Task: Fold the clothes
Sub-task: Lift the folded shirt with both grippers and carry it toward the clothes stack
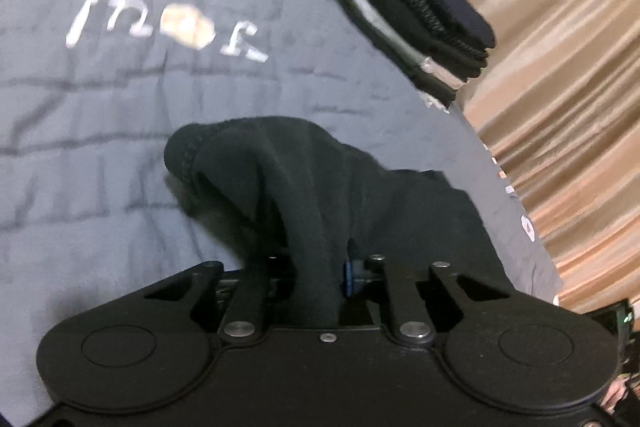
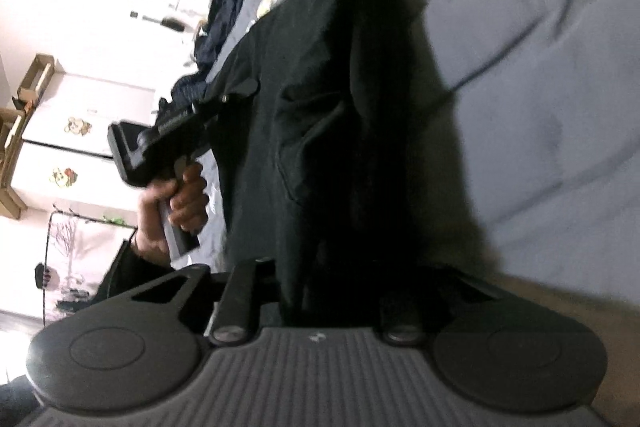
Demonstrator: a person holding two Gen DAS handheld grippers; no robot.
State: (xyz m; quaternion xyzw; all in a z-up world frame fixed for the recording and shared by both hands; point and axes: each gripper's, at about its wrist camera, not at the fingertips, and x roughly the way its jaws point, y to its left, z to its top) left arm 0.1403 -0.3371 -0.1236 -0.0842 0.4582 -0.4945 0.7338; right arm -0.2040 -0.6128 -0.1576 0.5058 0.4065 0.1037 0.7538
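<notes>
A black garment [image 1: 304,179] is bunched up over the grey quilt [image 1: 120,131] in the left wrist view. My left gripper [image 1: 316,267] is shut on a fold of it, and the cloth hides the fingertips. In the right wrist view the same black garment [image 2: 320,107] stretches away from my right gripper [image 2: 320,279], which is shut on its near edge. There the left gripper [image 2: 244,89] grips the garment's far side, with a person's hand [image 2: 176,203] around its handle. The cloth hangs lifted between the two grippers above the quilt [image 2: 540,87].
A stack of folded dark clothes [image 1: 420,19] lies along the quilt's far right edge, with beige curtain folds [image 1: 560,87] beyond. A loose pile of dark blue clothes [image 2: 224,19] lies at the bed's far side. A white cabinet [image 2: 88,131] stands past the bed.
</notes>
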